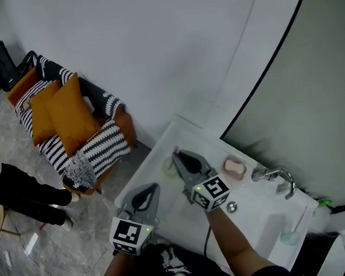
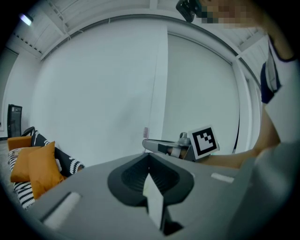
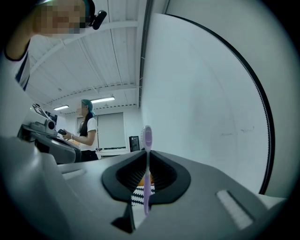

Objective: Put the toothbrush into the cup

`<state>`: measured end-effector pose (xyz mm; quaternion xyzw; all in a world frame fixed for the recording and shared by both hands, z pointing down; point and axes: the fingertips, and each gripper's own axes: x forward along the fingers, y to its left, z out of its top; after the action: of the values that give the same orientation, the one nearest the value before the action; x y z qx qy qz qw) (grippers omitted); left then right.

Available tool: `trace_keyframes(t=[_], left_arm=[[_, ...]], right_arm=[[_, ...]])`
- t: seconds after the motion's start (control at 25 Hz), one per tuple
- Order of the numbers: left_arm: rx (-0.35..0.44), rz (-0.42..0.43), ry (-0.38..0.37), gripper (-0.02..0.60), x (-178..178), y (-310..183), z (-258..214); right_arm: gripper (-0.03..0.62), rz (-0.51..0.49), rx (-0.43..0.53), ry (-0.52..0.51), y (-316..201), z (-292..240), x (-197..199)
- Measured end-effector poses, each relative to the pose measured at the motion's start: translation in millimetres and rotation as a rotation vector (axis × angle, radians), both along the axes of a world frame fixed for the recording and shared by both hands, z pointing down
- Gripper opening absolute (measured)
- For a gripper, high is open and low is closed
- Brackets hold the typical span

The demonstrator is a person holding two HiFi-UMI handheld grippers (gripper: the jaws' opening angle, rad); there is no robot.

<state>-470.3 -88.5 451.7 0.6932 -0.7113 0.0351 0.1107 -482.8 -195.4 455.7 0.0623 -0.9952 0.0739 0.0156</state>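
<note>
Pinches toothbrush (image 3: 147, 140) upright in right tool (image 3: 147, 159); left tool (image 2: 150, 159) pressed together, empty. Risks toppling the cup (image 1: 169, 167) just beyond the tips if lowered off-centre.

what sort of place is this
Probably a bathroom mock-up in a larger room: a white sink with faucet and soap dish, yet a striped armchair stands nearby.

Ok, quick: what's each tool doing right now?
Left tool: closed, nothing in it.
Right tool: closed on the toothbrush, brush head sticking up past the tips.
</note>
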Motion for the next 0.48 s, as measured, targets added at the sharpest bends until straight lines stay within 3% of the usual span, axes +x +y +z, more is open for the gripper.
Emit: trace_keyframes(t=[0.48], left_arm=[[-0.020, -0.011, 0.010, 0.000, -6, 1, 11]], right_arm=[[0.023, 0.000, -0.026, 0.047, -3, 26, -8]])
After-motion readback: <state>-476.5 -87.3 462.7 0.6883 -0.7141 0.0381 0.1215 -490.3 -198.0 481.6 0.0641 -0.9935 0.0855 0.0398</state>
